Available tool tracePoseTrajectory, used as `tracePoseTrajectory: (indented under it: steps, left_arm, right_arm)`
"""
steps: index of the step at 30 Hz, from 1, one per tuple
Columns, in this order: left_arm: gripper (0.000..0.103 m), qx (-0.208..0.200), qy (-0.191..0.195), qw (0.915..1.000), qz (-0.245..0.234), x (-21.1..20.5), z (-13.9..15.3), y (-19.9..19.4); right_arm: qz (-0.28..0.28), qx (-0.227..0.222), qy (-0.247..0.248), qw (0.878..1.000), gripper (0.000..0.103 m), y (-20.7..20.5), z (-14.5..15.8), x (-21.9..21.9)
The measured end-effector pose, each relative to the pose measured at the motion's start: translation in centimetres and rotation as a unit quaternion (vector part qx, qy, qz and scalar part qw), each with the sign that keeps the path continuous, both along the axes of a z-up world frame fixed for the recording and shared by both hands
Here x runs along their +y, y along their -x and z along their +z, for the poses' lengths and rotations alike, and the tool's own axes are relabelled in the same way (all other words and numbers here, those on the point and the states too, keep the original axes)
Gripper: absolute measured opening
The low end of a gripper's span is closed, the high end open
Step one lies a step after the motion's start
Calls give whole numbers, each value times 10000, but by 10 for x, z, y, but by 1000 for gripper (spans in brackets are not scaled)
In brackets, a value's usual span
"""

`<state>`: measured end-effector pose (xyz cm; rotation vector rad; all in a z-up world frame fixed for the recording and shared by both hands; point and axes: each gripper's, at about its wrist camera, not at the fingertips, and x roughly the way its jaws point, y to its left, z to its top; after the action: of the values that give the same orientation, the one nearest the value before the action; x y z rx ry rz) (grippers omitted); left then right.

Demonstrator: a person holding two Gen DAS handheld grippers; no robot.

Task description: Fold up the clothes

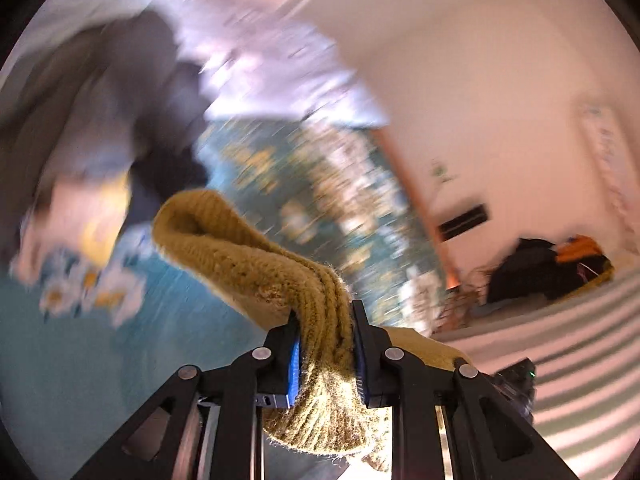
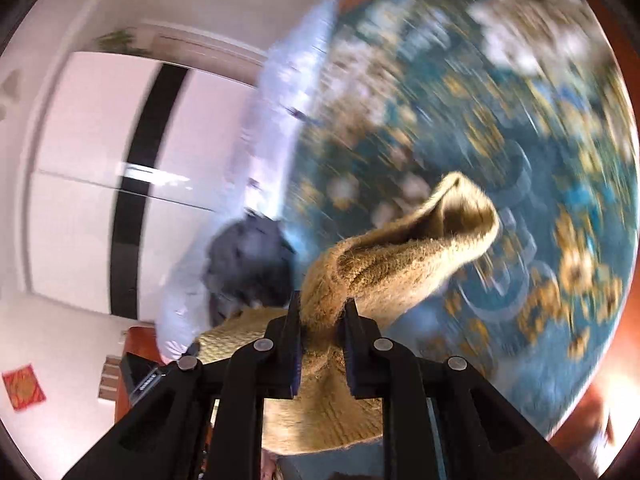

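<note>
A mustard-yellow knitted garment (image 1: 256,256) is pinched in my left gripper (image 1: 325,312), which is shut on a bunched fold of it; the ribbed edge curls up ahead of the fingers and more knit hangs below. My right gripper (image 2: 322,308) is shut on another bunched part of the same knit (image 2: 416,248), whose edge flares forward to the right. Both grippers hold the garment in the air above a teal bedspread with white and yellow flowers (image 2: 520,128). Both views are blurred by motion.
A pile of dark and grey clothes (image 1: 120,92) lies on the bed at the left, with a pale lilac pillow (image 1: 280,64) behind. A white wardrobe with a black stripe (image 2: 140,152) stands left. A striped rug (image 1: 580,352) and a dark clothes heap (image 1: 548,268) lie right.
</note>
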<state>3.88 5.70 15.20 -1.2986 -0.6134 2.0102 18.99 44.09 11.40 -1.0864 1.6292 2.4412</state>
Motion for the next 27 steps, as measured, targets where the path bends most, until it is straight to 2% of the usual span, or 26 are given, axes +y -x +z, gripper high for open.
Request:
tracePoseTrajectory:
  steps: [2, 4, 7, 9, 11, 13, 16, 18, 20, 22, 25, 27]
  left_arm:
    - [22, 203, 56, 9997, -91, -3, 8, -6]
    - [23, 143, 392, 9990, -141, -3, -12, -10]
    - [23, -434, 922, 9948, -34, -5, -82, -16]
    - [23, -1075, 1036, 9886, 189, -17, -142, -24]
    - [21, -1691, 1155, 9778, 447, -29, -195, -36]
    - [20, -1932, 1194, 9717, 651, -39, -222, -49]
    - [20, -2062, 813, 9708, 914, -58, -234, -62]
    - [20, -2105, 771, 9697, 967, -66, -232, -62]
    - [24, -2060, 962, 9684, 1025, -72, -225, -63]
    - [21, -2024, 1168, 9645, 1229, -82, -219, -68]
    - [21, -2236, 1221, 9565, 1419, -94, -218, -79]
    - [21, -2119, 1419, 9582, 1295, -89, -210, -85]
  right_arm:
    - [4, 275, -230, 9994, 17, 1, 20, 10]
    - [-28, 267, -378, 9989, 17, -2, 17, 18]
    - [-4, -505, -306, 9983, 17, -9, -30, 25]
    - [59, -1228, -177, 9923, 17, -11, -72, 20]
    - [172, -1833, -146, 9828, 17, -12, -108, 10]
    - [287, -2208, -243, 9746, 17, -12, -130, 1]
    - [311, -2356, -339, 9708, 17, -12, -138, -1]
    - [262, -2351, -300, 9712, 17, -12, -138, -1]
    - [258, -2453, -380, 9684, 18, -7, -140, -4]
    - [232, -2573, -432, 9651, 18, -2, -141, -6]
    - [112, -2686, -340, 9626, 18, 1, -138, -5]
    - [52, -2759, -281, 9608, 18, 2, -136, -5]
